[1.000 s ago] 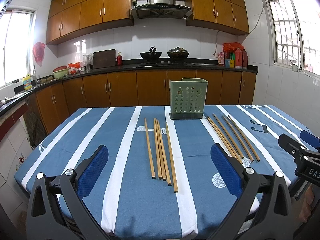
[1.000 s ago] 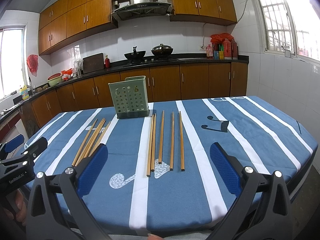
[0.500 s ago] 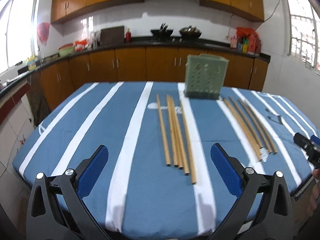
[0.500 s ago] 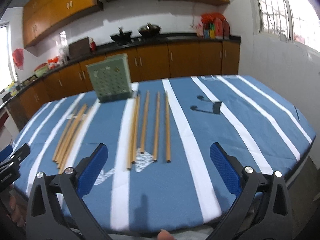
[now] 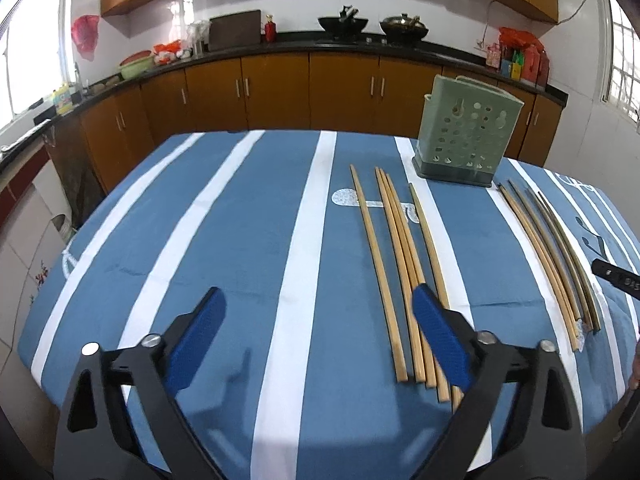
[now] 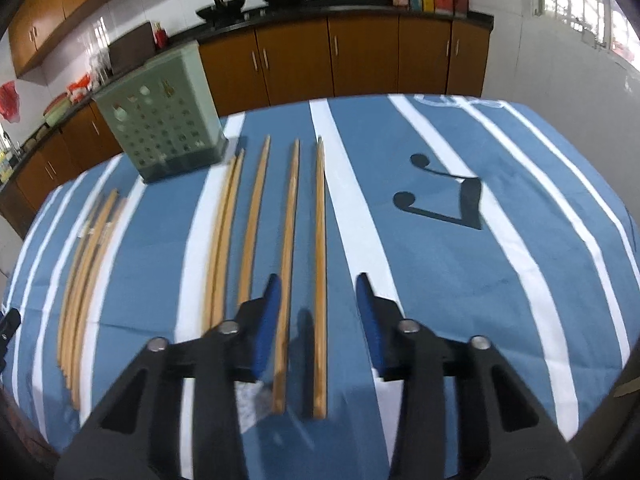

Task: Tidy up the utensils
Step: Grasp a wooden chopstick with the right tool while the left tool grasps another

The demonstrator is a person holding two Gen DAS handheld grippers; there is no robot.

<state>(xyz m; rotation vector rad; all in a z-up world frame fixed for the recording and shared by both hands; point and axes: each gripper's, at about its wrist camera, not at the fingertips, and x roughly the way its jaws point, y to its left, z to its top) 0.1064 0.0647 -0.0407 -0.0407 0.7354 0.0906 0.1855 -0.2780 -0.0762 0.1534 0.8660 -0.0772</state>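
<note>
Left wrist view: left gripper (image 5: pixel 316 312) has dipped toward the near chopstick group (image 5: pixel 400 276), jaws just narrowed slightly, still wide, nothing between them.

Right wrist view: right gripper (image 6: pixel 318 312) has closed in, jaws just narrowed around 2 chopsticks (image 6: pixel 304 264), pads not yet touching. Likely pickup for the green holder (image 6: pixel 164 120).

Striped tablecloth (image 6: pixel 440 280); kitchen cabinets (image 5: pixel 280 88) behind.

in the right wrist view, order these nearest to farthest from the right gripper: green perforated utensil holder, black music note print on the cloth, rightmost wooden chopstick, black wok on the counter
From the right gripper:
1. Rightmost wooden chopstick, lying between its open jaws.
2. Black music note print, ahead to the right on the blue striped tablecloth.
3. Green perforated utensil holder, far left of the table.
4. Black wok, on the back counter.
</note>
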